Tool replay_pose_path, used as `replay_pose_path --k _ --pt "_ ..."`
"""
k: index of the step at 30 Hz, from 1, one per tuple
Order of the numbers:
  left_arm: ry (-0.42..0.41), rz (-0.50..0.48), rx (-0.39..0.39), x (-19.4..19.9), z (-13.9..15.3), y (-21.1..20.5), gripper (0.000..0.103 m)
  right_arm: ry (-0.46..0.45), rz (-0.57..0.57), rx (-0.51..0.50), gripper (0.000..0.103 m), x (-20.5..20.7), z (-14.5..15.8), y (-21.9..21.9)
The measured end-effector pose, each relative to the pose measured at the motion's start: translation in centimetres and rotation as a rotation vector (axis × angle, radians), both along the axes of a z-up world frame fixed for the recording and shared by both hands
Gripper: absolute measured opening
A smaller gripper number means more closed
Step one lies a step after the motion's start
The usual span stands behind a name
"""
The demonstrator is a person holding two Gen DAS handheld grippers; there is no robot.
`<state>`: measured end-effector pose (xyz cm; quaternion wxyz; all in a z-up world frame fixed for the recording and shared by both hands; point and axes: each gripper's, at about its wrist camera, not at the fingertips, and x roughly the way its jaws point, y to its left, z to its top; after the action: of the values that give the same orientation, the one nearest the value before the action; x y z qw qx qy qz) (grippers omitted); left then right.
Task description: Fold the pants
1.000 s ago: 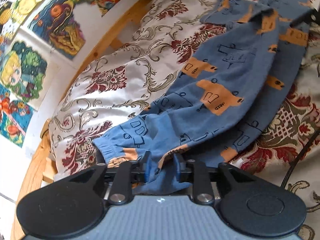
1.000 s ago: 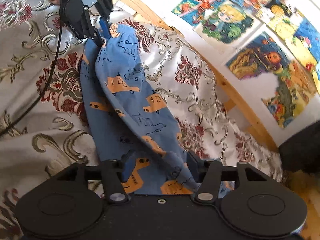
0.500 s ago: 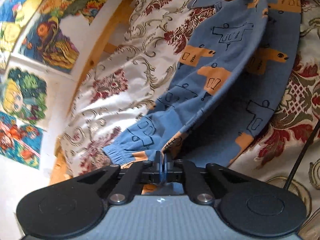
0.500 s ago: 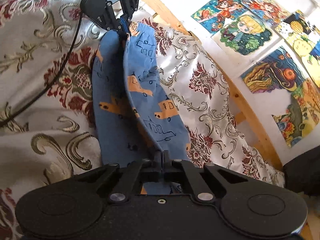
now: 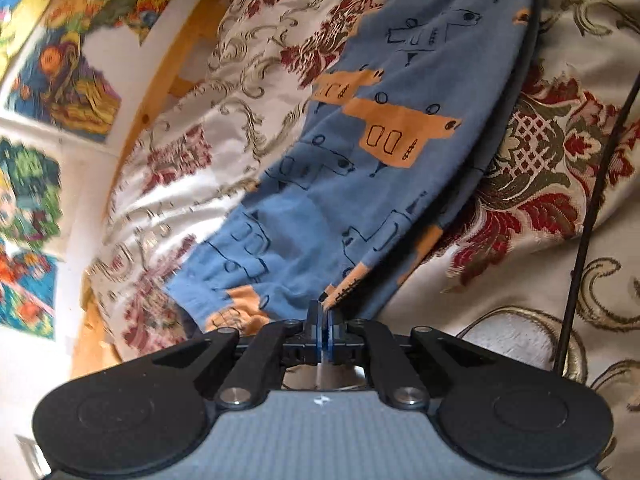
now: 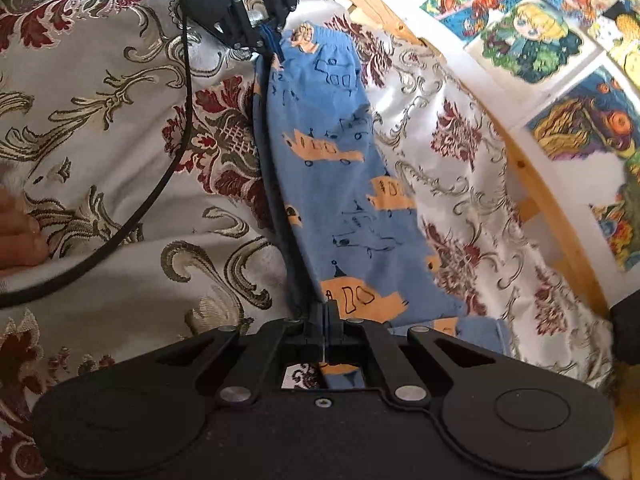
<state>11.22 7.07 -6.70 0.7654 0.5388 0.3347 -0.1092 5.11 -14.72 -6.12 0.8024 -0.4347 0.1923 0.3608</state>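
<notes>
Blue printed pants (image 5: 360, 184) lay stretched across the floral bedspread (image 5: 532, 216); the left gripper (image 5: 322, 312) and right gripper (image 6: 326, 312) each had jaws clamped on opposite ends.

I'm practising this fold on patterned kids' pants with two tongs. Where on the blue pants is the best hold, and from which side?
Grip the long edge of the blue pants at its two ends, as shown: the left tongs pinch near the gathered cuff, the right tongs the opposite end. Come in along the length, from each end, since the raised edge gives the closed jaws something to pinch above the bedspread.
</notes>
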Motion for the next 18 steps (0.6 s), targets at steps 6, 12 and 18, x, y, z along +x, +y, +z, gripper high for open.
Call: replay_pose_path --k 6,12,18 --pt "-0.005 0.097 -0.178 -0.4 2.2 -0.1 0.057 0.045 -0.062 0.075 0.053 -0.1 1.7 -2.1" --pt "0.002 0.193 -0.612 -1.6 6.5 -2.4 0.092 0.025 -0.383 0.184 0.098 -0.1 5.2 -7.3" --pt "0.099 0.143 -0.955 0.7 7.0 -9.2 0.100 0.036 -0.770 0.387 0.102 -0.7 5.6 -14.8"
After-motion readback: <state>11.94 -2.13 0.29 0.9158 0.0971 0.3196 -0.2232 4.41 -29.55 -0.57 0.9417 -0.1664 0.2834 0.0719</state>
